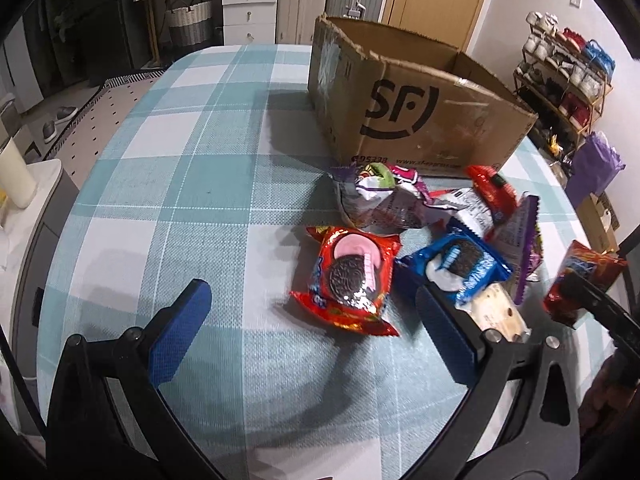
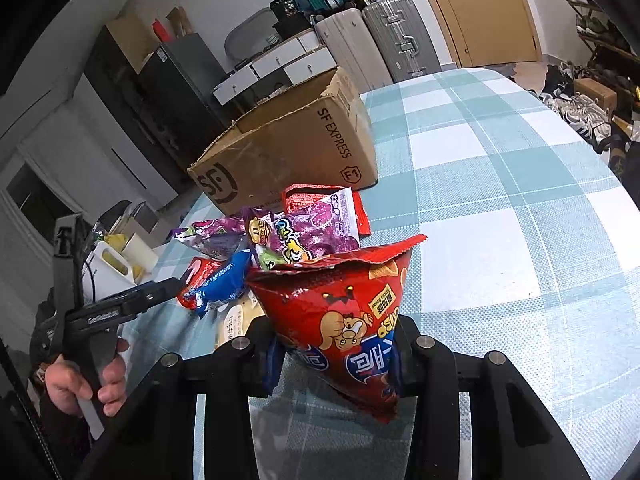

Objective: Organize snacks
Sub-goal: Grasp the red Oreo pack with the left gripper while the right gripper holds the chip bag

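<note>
A brown cardboard box (image 1: 420, 120) (image 2: 288, 152) stands open on the checked tablecloth. In front of it lies a pile of snack packs: a red Oreo pack (image 1: 348, 280), a blue Oreo pack (image 1: 460, 264) (image 2: 228, 280) and purple bags (image 1: 380, 200) (image 2: 316, 228). My left gripper (image 1: 312, 292) is open just above the cloth, its blue pads on either side of the red Oreo pack's near edge without touching it. My right gripper (image 2: 336, 364) is shut on the lower part of a red chip bag (image 2: 344, 320) (image 1: 584, 276), held clear of the table, right of the pile.
A person's hand (image 2: 92, 380) holds the left gripper's handle. The table (image 1: 180, 160) has bare checked cloth left of the pile and box. Suitcases (image 2: 392, 36), white drawers (image 1: 248, 4) and a shoe rack (image 1: 568, 72) stand beyond the table.
</note>
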`<control>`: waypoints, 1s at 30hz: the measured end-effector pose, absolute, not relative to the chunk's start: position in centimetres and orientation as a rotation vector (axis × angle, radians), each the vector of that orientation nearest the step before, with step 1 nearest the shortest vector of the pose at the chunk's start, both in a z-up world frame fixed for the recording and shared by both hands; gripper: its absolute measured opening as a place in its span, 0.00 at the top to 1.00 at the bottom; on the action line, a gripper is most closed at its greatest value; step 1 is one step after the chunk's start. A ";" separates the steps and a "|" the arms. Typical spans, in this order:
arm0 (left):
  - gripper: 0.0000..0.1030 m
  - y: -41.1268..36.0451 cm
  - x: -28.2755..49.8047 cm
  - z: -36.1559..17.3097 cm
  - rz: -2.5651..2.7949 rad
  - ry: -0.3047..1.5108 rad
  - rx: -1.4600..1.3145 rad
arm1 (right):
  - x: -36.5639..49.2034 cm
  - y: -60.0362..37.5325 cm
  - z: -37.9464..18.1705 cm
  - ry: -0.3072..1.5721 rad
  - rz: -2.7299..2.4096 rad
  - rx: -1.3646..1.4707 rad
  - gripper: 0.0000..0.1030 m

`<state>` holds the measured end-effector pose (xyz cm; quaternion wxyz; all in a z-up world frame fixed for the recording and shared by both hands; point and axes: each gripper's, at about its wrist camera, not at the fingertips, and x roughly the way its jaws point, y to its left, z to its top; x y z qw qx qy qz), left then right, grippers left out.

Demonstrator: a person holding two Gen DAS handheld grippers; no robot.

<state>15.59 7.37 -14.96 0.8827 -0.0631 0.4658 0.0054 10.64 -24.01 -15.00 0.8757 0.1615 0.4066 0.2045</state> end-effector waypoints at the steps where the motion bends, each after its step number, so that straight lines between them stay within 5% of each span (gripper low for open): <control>1: 0.01 7.3 15.9 -15.2 0.007 0.977 -0.126 | 10.6 -24.1 -15.0 0.849 0.426 0.339 0.61; 22: 0.03 7.2 18.8 -17.3 0.021 1.016 -0.080 | 10.3 -24.6 -15.0 0.846 0.417 0.354 0.61; 27: 0.25 7.0 18.8 -17.6 0.011 1.019 -0.067 | 10.2 -24.6 -15.0 0.847 0.414 0.359 0.61; 29: 0.54 6.6 18.6 -17.5 -0.003 1.006 -0.024 | 10.2 -24.6 -15.0 0.845 0.413 0.360 0.61; 30: 0.60 6.4 18.4 -17.4 -0.025 0.998 -0.020 | 10.2 -24.6 -15.0 0.844 0.413 0.361 0.61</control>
